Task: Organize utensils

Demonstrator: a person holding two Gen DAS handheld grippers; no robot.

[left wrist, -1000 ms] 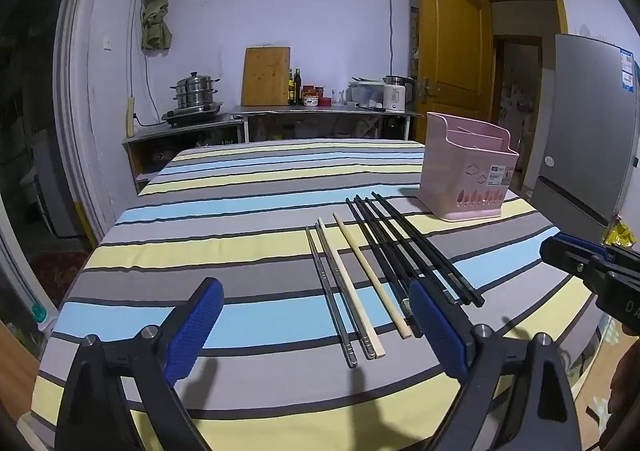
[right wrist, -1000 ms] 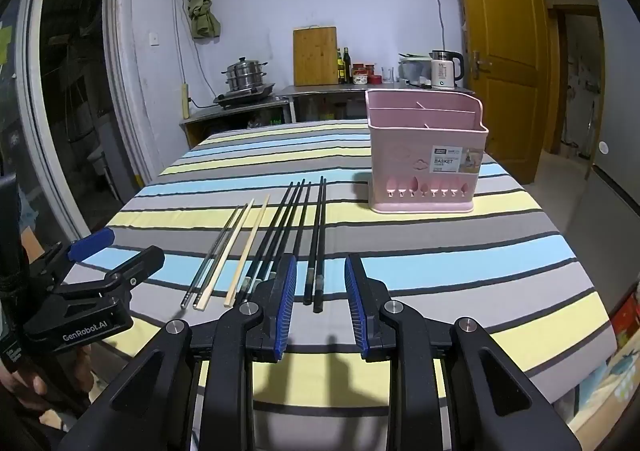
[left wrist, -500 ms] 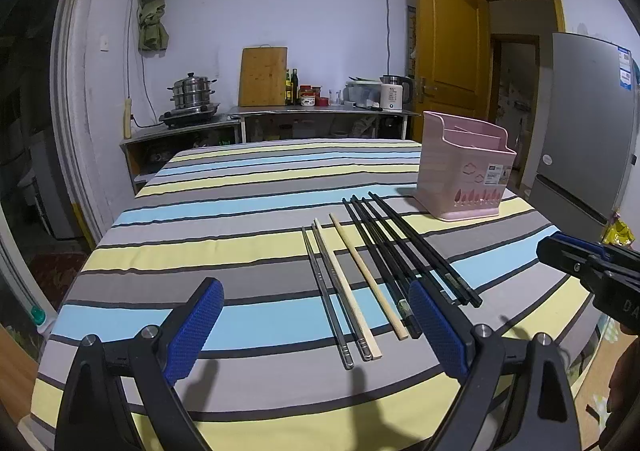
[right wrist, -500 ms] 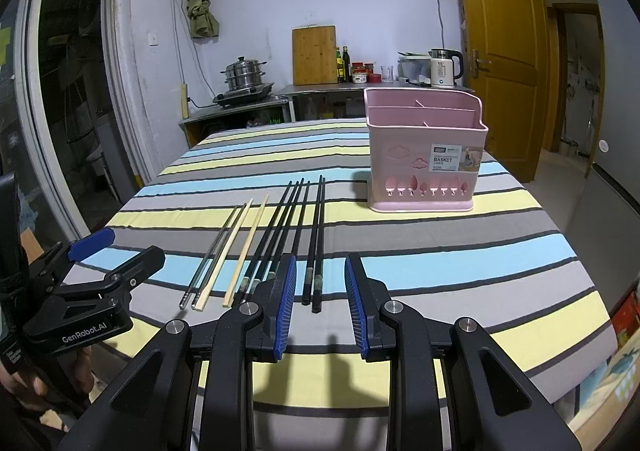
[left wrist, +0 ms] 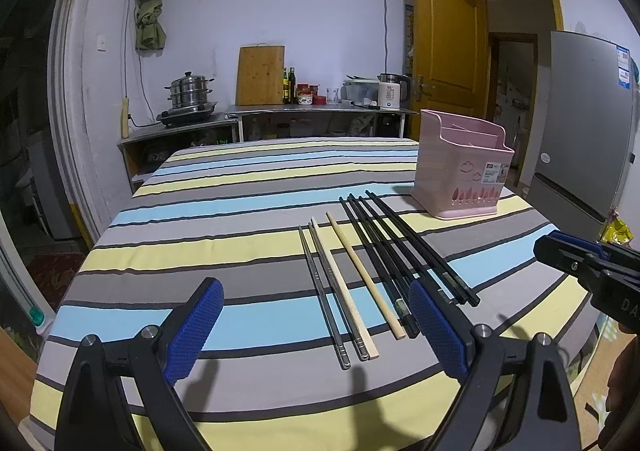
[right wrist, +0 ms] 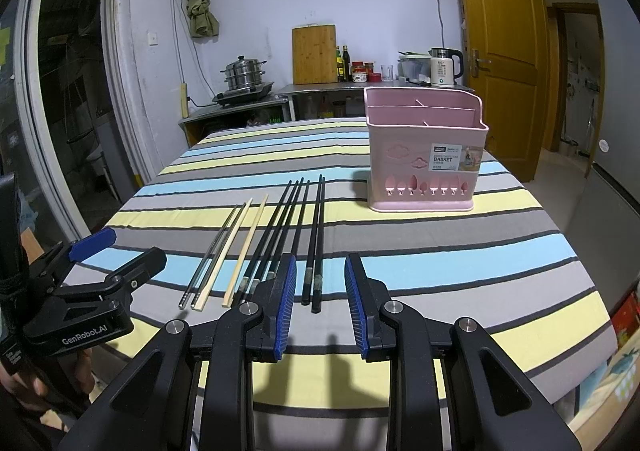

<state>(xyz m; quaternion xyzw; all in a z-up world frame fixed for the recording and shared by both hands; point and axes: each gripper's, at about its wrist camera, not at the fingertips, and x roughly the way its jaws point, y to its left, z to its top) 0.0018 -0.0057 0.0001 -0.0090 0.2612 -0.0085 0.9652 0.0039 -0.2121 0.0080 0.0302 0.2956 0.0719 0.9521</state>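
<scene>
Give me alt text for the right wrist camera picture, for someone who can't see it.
An open right gripper hovers over the near ends of black chopsticks lying on a striped tablecloth. Pale and metal chopsticks lie to their left, a pink utensil basket stands beyond, and the left gripper waits at far left.

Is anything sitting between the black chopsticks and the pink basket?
Nothing visible. Only bare striped tablecloth lies between the black chopsticks and the pink basket, and the right gripper, open, hovers just short of their near ends.
</scene>
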